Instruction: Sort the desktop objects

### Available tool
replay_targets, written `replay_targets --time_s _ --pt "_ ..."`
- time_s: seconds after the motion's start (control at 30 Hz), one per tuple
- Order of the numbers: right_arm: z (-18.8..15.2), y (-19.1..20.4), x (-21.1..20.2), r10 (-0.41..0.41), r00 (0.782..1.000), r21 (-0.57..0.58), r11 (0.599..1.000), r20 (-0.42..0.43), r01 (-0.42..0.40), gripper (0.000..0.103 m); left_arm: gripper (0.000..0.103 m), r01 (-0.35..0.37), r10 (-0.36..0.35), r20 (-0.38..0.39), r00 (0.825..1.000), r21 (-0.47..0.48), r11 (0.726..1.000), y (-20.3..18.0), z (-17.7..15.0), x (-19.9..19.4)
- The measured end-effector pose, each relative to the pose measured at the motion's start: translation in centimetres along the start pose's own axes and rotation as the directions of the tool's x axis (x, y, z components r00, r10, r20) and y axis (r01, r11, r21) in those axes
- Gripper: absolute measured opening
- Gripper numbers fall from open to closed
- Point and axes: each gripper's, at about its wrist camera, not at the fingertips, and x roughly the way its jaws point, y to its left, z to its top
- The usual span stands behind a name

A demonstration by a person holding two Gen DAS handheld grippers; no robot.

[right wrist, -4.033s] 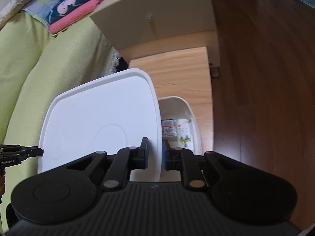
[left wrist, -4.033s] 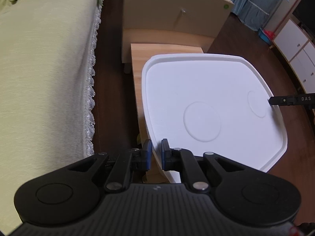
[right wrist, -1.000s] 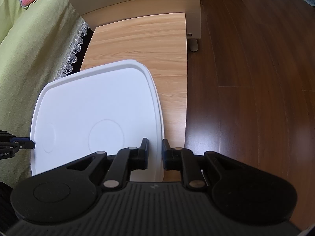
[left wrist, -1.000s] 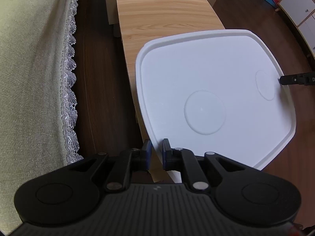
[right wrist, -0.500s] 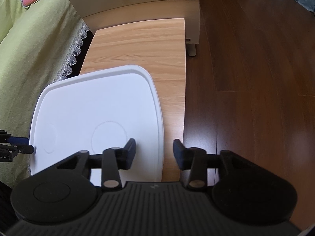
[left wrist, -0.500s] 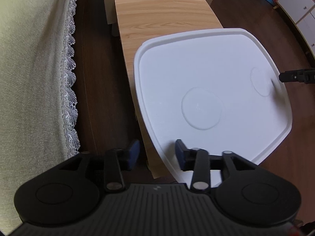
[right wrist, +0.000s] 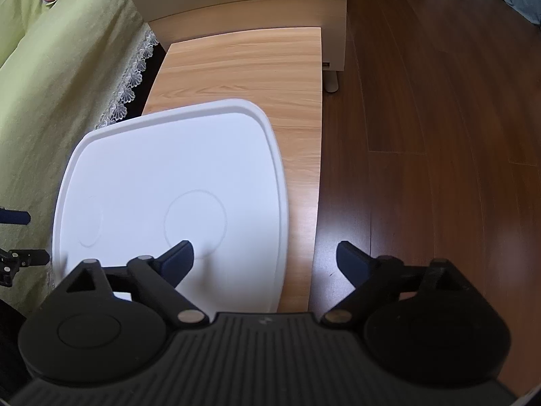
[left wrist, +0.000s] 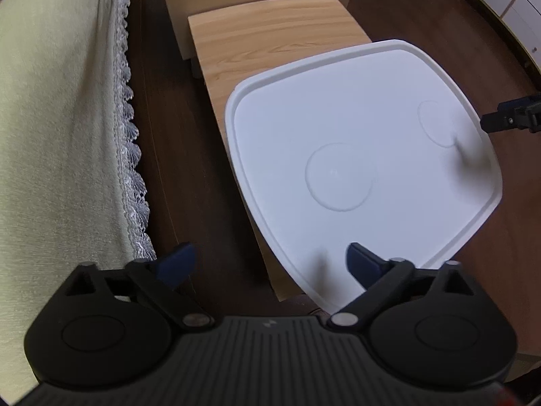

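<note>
Lying flat across the wooden table (right wrist: 243, 77), white lid (left wrist: 355, 142) is facing up; left gripper (left wrist: 267, 260) and right gripper (right wrist: 263, 257) are gaping empty.

A wooden table (right wrist: 243, 67) carries 1 white lid (right wrist: 162, 176).

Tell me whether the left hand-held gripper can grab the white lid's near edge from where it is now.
Probably yes. The left hand-held gripper is open, its jaws straddle the white lid's near edge, and nothing lies between them.
</note>
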Motion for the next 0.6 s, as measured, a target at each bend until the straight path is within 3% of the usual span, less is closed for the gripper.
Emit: replay_targets --time_s 0.23,0.6 --pt "-0.1 0.8 -0.6 0.009 1.000 -0.001 1.000 0.003 -0.009 0.102 0.103 -0.032 0.030 0.025 0.999 0.053 0.998 -1.7 -0.5 -1.1" --pt "-1.1 2.6 -2.4 -0.004 1.000 -0.020 1.000 0.012 0.004 0.102 0.103 -0.029 0.026 0.074 0.997 0.037 0.999 -3.3 -1.1 -3.5"
